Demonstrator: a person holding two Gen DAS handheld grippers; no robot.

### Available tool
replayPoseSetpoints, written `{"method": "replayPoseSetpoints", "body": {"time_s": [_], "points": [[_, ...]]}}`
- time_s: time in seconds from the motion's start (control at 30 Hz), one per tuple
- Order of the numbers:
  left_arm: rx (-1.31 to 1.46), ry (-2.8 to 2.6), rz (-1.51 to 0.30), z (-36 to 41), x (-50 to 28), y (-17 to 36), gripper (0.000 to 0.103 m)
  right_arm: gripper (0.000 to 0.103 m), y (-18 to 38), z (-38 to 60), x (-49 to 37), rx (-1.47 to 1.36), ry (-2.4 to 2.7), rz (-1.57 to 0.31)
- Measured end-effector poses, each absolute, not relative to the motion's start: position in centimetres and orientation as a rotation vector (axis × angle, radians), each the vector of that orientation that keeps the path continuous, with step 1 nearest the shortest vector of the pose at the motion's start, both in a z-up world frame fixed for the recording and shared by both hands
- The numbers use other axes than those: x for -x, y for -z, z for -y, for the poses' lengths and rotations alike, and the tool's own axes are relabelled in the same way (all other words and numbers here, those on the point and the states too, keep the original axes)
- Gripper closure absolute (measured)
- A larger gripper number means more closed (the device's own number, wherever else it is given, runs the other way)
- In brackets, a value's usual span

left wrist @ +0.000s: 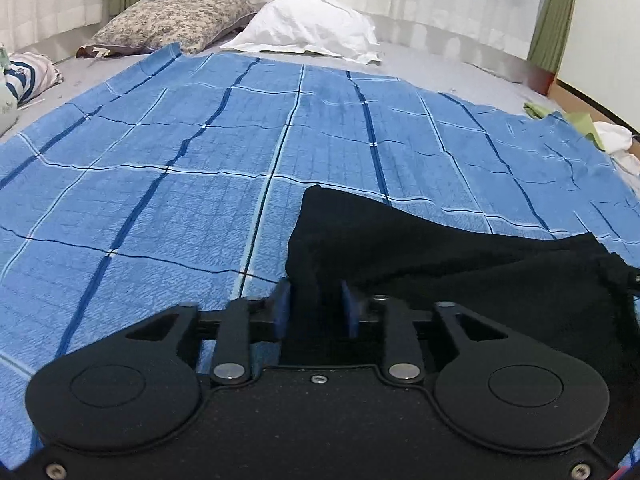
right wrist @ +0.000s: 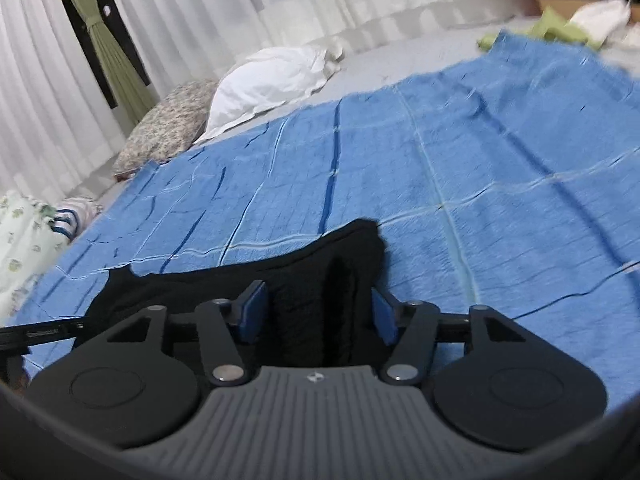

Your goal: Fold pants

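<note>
the pants [left wrist: 460,272] are matt black cloth, slightly fuzzy. the blanket [left wrist: 200,168] is blue crinkled woven cloth. each hand-held gripper [right wrist: 314,312] is matt black plastic with shiny metal pins; the pillow [left wrist: 312,26] is wrinkled white cloth.

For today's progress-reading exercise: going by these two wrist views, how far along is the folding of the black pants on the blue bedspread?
Done: the black pants lie on the blue bedspread, bunched, with no neat fold visible. In hand: cloth sits between the jaws of the left gripper and the right gripper; the right's stand wide, off the cloth, the left's grip is unclear. Left: seemingly all the folding.
</note>
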State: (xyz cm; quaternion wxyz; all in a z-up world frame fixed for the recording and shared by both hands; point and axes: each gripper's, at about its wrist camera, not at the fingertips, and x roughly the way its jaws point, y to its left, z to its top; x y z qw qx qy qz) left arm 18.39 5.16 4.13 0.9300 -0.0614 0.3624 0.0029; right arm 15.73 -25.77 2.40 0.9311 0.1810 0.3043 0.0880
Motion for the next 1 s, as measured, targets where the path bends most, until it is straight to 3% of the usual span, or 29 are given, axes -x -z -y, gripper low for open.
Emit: {"method": "replayPoseSetpoints", "body": {"time_s": [0.03, 0.1, 0.2, 0.33, 0.67, 0.87, 1.0], "points": [[0.127, -0.007, -0.742, -5.2, -18.0, -4.4, 0.056, 0.029, -3.0, 25.8, -15.1, -0.349, -0.148, -0.610], [0.119, -0.012, -0.724, -5.2, -16.9, -5.0, 0.050, 0.024, -4.2, 26.0, -13.3, -0.301, -0.073, -0.560], [0.088, -0.012, -0.694, -4.8, -14.9, -5.9, 0.034, 0.024, -5.4, 25.4, -10.8, -0.231, -0.014, -0.520], [0.064, -0.011, -0.664, -3.7, -12.0, -6.6, 0.022, 0.024, -6.0, 22.5, -8.1, -0.120, 0.004, -0.485], [0.035, 0.019, -0.667, -1.1, -6.4, -4.7, 0.017, 0.024, -2.3, 18.4, -5.7, 0.006, 0.031, -0.599], [0.063, 0.013, -0.689, -1.9, -5.6, -2.4, 0.013, 0.025, -1.6, 19.4, -4.3, -0.078, 0.061, -0.610], [0.042, 0.016, -0.686, -2.2, -5.5, -2.0, 0.006, 0.015, -0.7, 20.4, -5.2, -0.119, 0.067, -0.641]]}}
